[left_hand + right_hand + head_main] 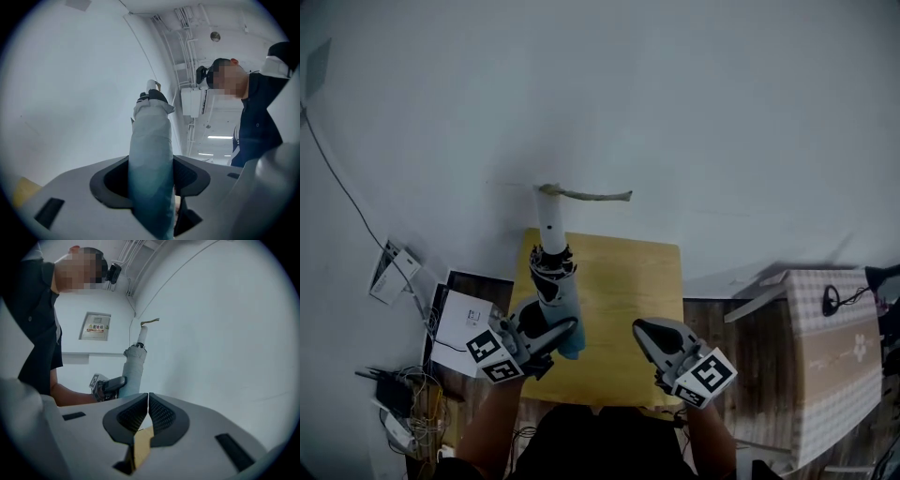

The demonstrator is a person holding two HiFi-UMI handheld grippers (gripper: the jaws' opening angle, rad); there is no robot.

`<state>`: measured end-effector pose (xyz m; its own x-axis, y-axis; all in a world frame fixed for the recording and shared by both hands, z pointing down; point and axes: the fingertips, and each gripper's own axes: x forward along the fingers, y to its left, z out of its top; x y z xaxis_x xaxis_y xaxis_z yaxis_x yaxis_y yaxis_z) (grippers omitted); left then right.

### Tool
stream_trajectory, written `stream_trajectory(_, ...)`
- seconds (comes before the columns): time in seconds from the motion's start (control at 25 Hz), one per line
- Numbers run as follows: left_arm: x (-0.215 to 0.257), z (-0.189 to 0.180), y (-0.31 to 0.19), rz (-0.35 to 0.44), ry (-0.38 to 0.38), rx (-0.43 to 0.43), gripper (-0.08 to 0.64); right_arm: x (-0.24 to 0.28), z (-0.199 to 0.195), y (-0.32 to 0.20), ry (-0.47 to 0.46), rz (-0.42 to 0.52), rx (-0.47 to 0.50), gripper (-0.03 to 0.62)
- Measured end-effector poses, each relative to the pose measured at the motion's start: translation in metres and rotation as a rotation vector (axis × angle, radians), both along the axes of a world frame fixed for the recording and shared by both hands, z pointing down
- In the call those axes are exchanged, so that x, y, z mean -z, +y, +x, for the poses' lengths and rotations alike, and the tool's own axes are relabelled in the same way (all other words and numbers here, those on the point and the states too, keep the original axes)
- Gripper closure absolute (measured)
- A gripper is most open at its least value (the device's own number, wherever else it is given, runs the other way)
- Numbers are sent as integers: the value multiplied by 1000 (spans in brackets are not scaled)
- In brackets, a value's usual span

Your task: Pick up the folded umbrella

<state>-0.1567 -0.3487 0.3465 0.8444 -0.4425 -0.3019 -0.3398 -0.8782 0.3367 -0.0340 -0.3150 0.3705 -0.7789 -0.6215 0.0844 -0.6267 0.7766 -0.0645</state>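
Observation:
The folded umbrella (pixel 557 286) is pale blue with a black band, a white handle (pixel 551 214) and a tan wrist strap (pixel 592 196). It stands lifted above the yellow table (pixel 633 300), handle end up and away from me. My left gripper (pixel 551 336) is shut on its lower fabric part, and in the left gripper view the umbrella (pixel 151 140) fills the gap between both pads. My right gripper (pixel 641 329) hovers to the right of it, jaws shut with nothing in them. The right gripper view shows the pads touching (pixel 148 400) and the umbrella (pixel 133 369) off to the left.
A white wall stands close behind the small table. Left of the table lie papers on a dark tray (pixel 461 317) and a tangle of cables (pixel 405 403). A pale checked cabinet (pixel 834 361) stands at the right on the wooden floor.

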Motion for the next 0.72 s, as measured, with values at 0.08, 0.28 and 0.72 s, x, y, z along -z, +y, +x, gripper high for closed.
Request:
stream_trajectory(0.08, 3, 2, 1, 1, -6, 9, 298, 1, 5, -2, -10, -3, 3, 572)
stream_trajectory(0.28, 3, -1, 10, -7, -23, 3, 298, 5, 1, 4, -38, -32, 18, 572)
stream_trajectory(0.72, 14, 8, 45, -24, 38, -29, 296, 16, 18, 23, -54, -24, 17, 572)
